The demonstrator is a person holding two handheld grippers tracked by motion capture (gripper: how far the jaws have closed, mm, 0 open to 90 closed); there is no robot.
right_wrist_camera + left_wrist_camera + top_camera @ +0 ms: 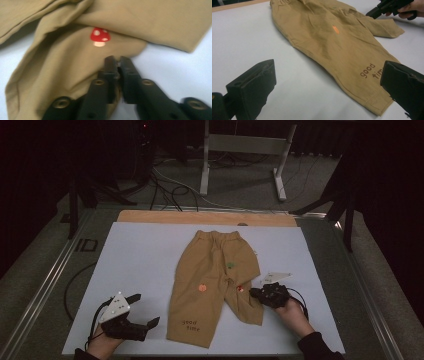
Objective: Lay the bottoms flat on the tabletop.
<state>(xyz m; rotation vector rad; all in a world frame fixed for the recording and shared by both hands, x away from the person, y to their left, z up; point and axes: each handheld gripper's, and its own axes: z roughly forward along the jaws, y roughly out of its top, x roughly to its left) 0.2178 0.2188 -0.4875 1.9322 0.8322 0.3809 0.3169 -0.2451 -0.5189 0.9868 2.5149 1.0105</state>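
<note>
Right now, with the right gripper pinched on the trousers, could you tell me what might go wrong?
1. The right gripper is shut on just the edge of the trousers, near the mushroom patch; the thin fold could slip out when pulled.
2. The left gripper is open beside the other leg, holding nothing, so a pull may drag the whole garment across the table.

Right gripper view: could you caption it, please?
Right gripper shut on tan trousers edge, below a red mushroom print.

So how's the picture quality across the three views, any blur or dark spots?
High view: dim, room behind the table nearly black, trousers readable. Left gripper view: evenly lit, sharp. Right gripper view: soft, jaws blurred near the lens, mushroom patch fairly clear.
</note>
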